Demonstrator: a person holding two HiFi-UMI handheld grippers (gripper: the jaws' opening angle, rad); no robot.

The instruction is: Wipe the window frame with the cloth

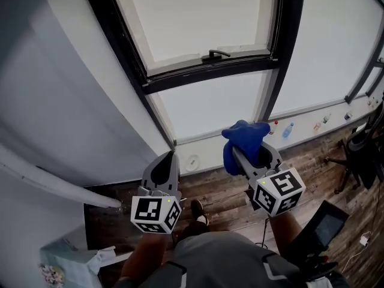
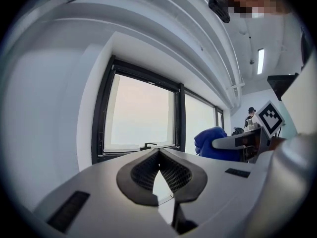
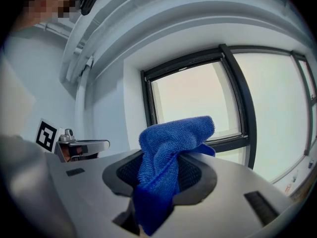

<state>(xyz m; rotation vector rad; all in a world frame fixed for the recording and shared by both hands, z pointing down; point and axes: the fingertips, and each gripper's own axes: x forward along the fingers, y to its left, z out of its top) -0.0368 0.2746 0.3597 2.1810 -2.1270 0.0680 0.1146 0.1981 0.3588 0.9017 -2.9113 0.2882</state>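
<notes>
Far left: our left gripper (image 1: 170, 157) is raised before the pale wall beside the window frame (image 1: 204, 72). Its fingers (image 2: 141, 171) are pressed together at the tips with nothing between them. The frame is black, and a dark handle (image 1: 215, 55) sits on its crossbar. Right: our right gripper (image 1: 239, 155) is clenched on the blue cloth (image 1: 243, 138). The cloth bunches up above the fingers and hangs down between them. It is apart from the frame.
</notes>
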